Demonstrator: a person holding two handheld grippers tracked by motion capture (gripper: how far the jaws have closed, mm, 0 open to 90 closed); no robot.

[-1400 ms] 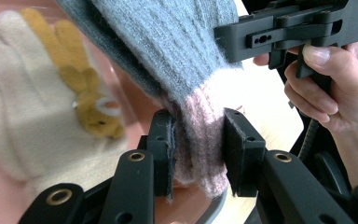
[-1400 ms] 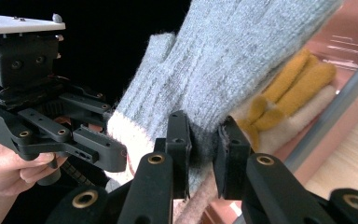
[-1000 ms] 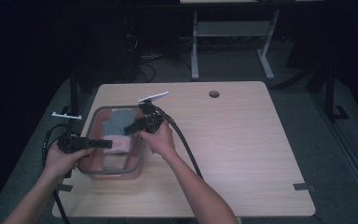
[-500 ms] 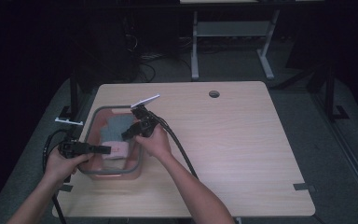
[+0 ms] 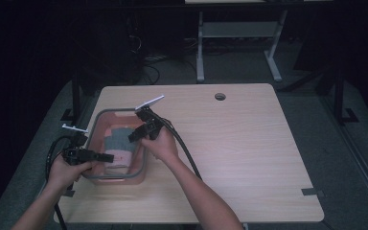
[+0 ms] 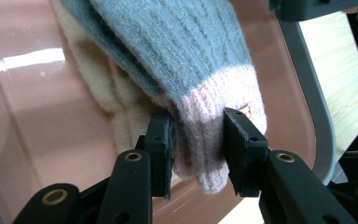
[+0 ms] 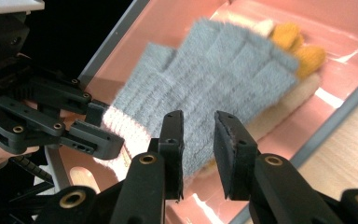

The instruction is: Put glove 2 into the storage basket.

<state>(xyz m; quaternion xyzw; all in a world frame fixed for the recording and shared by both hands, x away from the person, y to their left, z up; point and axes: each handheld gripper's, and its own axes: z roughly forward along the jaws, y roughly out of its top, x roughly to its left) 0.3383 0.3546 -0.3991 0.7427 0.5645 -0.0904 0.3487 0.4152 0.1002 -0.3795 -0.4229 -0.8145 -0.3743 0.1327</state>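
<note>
A pink see-through bin (image 5: 117, 178) with a grey rim stands on the left of the wooden table. In it lies a grey knit glove (image 7: 214, 65) with a pale pink cuff (image 6: 214, 116), on top of a cream glove with orange fingertips (image 7: 289, 35). My left gripper (image 6: 198, 140) is shut on the pink cuff at the bin's near left (image 5: 106, 156). Just above the grey glove's palm, my right gripper (image 7: 199, 135) hovers with a narrow gap and nothing between its jaws, over the bin's right side (image 5: 133, 136).
The bin's pink wall (image 6: 37, 116) stands close on the left gripper's left. The table has a round cable hole (image 5: 220, 96) at the back and a tape mark (image 5: 311, 192) at front right. A white table frame (image 5: 239, 28) stands behind.
My right gripper has come down and to the left from the bin's far right corner to over the grey glove. The left gripper has stayed on the cuff.
</note>
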